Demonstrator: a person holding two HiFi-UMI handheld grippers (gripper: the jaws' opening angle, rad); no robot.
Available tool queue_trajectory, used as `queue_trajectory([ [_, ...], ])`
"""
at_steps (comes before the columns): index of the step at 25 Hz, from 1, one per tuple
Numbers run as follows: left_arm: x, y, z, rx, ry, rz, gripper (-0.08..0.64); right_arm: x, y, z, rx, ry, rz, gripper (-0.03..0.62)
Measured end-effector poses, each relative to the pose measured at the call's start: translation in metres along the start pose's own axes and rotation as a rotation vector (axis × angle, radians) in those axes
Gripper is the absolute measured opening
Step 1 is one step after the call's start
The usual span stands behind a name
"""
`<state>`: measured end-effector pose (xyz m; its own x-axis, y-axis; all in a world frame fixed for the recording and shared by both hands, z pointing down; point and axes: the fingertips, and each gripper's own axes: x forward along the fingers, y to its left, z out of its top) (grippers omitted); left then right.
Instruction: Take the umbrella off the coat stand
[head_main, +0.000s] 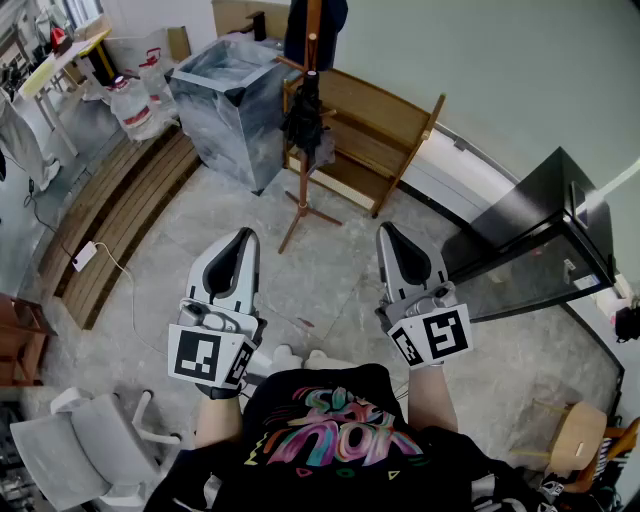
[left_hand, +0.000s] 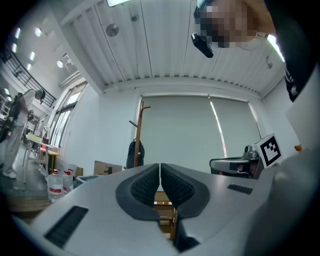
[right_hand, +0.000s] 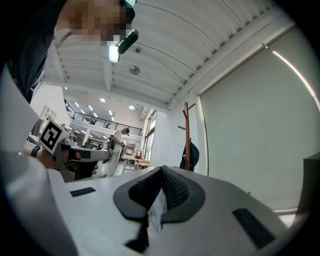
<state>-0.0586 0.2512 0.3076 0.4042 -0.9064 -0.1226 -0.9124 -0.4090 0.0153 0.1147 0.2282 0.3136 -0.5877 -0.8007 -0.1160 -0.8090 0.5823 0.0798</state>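
Note:
A wooden coat stand (head_main: 310, 150) rises from the tiled floor ahead of me in the head view. A folded dark umbrella (head_main: 303, 115) hangs on it, below a dark garment (head_main: 315, 22) at the top. My left gripper (head_main: 243, 237) and right gripper (head_main: 386, 231) are held side by side in front of my body, well short of the stand, both shut and empty. The left gripper view shows its shut jaws (left_hand: 159, 167) below the coat stand (left_hand: 140, 130). In the right gripper view the shut jaws (right_hand: 162, 171) sit left of the stand (right_hand: 187, 135).
A grey marbled box (head_main: 225, 95) stands left of the stand, and a wooden rack (head_main: 375, 135) leans against the wall behind it. A black glass-topped table (head_main: 540, 240) is at the right. Wooden decking (head_main: 120, 215) and a white chair (head_main: 80, 440) lie to the left.

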Motion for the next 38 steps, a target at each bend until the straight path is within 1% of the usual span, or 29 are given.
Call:
queue_trajectory([
  [6,0.000,-0.021,-0.001,0.011,0.008,0.010,0.031,-0.017,-0.010,-0.001,0.005,-0.007,-0.005,0.014],
  [11,0.002,-0.036,-0.002,0.012,-0.002,0.016,0.031,-0.027,-0.018,-0.008,0.019,-0.003,0.015,0.014],
  [15,0.008,-0.037,-0.006,0.013,0.011,0.026,0.031,-0.025,-0.022,-0.015,0.042,0.002,0.028,0.015],
  [19,0.023,-0.028,-0.011,0.025,0.024,0.025,0.031,-0.010,-0.029,-0.020,0.049,0.001,0.036,0.015],
  [24,0.056,-0.002,-0.020,0.016,0.010,0.022,0.031,0.027,-0.043,-0.028,0.036,-0.001,0.037,0.015],
  [28,0.100,0.027,-0.026,0.014,0.002,0.000,0.031,0.070,-0.060,-0.036,0.029,0.002,0.029,0.015],
  [31,0.137,0.054,-0.027,0.021,0.000,-0.019,0.031,0.112,-0.075,-0.040,0.032,0.001,0.019,0.015],
  [38,0.233,0.131,-0.026,0.017,-0.005,-0.072,0.031,0.222,-0.111,-0.043,0.034,0.005,-0.018,0.015],
])
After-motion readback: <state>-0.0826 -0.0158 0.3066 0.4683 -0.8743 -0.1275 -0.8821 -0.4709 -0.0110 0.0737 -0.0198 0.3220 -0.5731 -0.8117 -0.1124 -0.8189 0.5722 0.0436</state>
